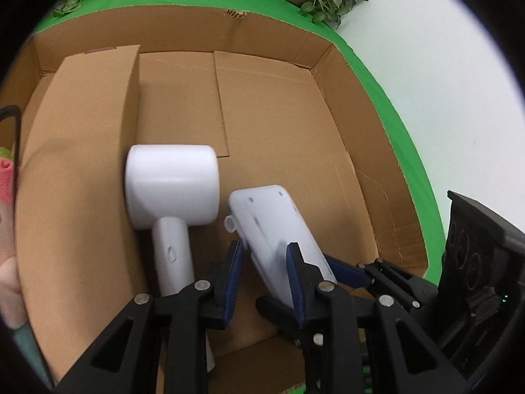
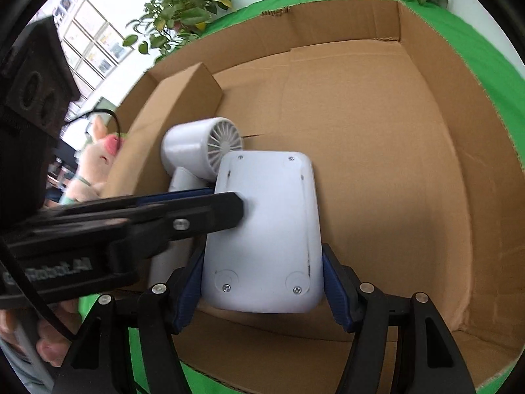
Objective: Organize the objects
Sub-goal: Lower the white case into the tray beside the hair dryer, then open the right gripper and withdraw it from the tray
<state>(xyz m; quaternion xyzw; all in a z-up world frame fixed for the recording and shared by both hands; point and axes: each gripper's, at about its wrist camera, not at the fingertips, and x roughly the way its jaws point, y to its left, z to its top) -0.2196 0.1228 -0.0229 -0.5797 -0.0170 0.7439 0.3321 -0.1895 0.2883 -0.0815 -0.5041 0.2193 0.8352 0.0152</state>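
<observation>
Box: a big cardboard box [image 1: 295,105] sits on the green desk [image 1: 403,131].
Already in: a white hair dryer [image 1: 170,187] lies on the box floor, beside a smaller brown box [image 1: 75,151] at 9 o'clock.
Right gripper [image 2: 262,282]: clamped on the near end of a white flat device [image 2: 272,216] — held low inside the box.
Left gripper [image 1: 264,262]: fingers apart, one on each side of the device's edge, not squeezing.
Left to do: set the device down — a pink pig toy [image 2: 98,154] waits outside at 9 o'clock.
</observation>
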